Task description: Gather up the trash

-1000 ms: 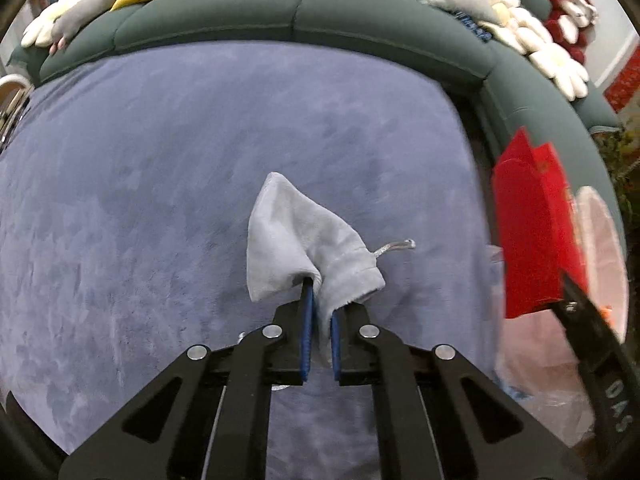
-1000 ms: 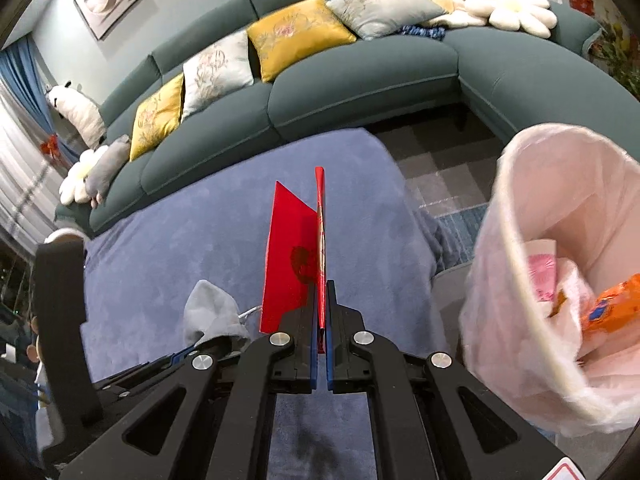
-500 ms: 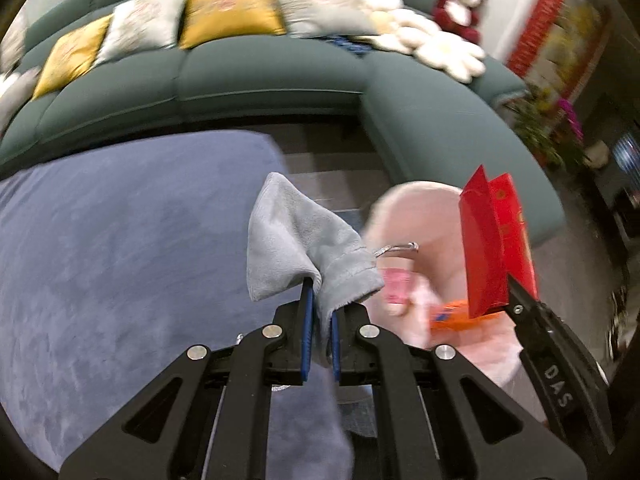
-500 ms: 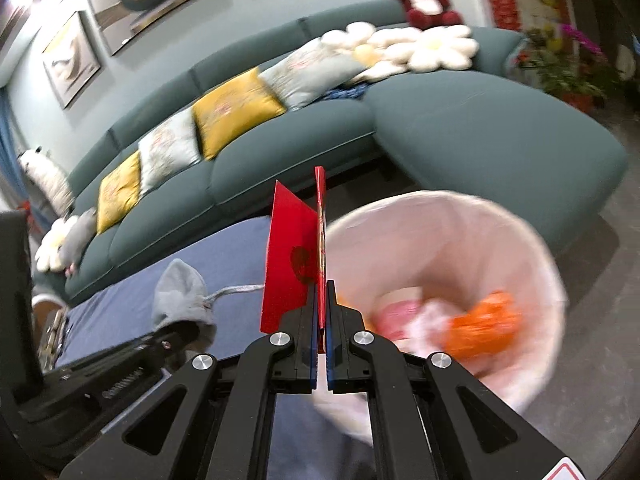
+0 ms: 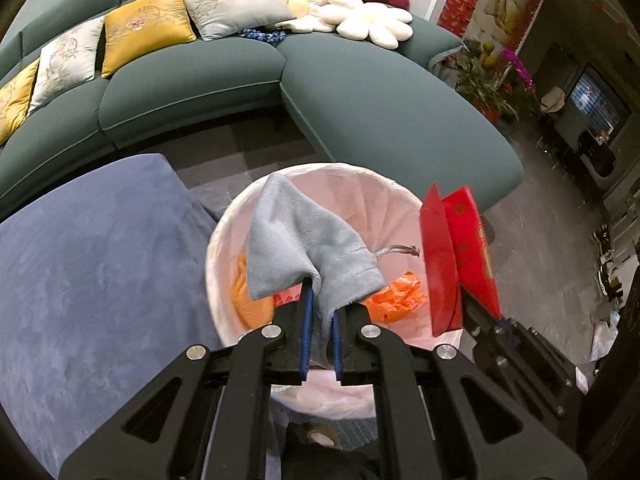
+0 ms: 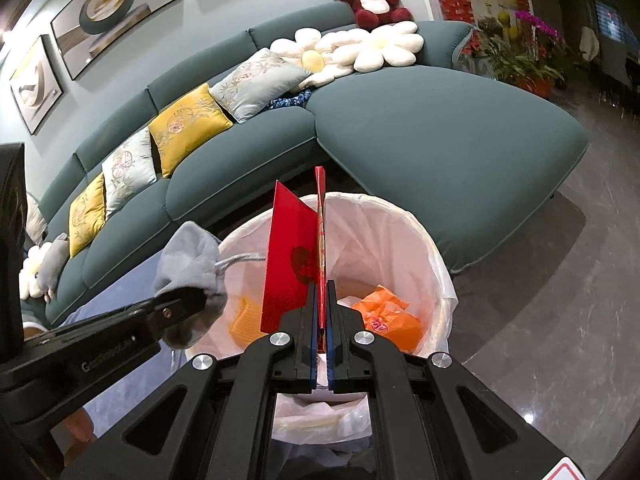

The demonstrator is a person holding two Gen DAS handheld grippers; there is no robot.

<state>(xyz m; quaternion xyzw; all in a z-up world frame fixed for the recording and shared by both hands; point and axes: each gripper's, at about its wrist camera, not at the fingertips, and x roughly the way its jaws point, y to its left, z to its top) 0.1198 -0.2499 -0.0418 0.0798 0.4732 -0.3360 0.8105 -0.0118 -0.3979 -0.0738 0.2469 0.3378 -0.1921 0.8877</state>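
A teal curved sofa (image 6: 420, 120) backs the white-lined round waste bin (image 5: 224, 232). Above the bin's mouth, the left tool (image 5: 319, 312) pinches a grey fleece drawstring pouch (image 5: 296, 252) and the right tool (image 6: 320, 312) clamps a folded red paper envelope (image 6: 290, 260), both apparently positioned for dropping in.

- The grey pouch (image 5: 304, 252) covers the middle of the bin (image 5: 224, 236) in the left wrist view, hiding part of the orange wrappers (image 5: 396, 296) inside
- The red envelope (image 6: 292, 264) screens the bin's far inner wall in the right wrist view
- The pouch's lower end vanishes between the left gripper (image 5: 319, 320) jaws
- The bin's base is hidden behind both gripper frames
- Lettering on the envelope is too small to read
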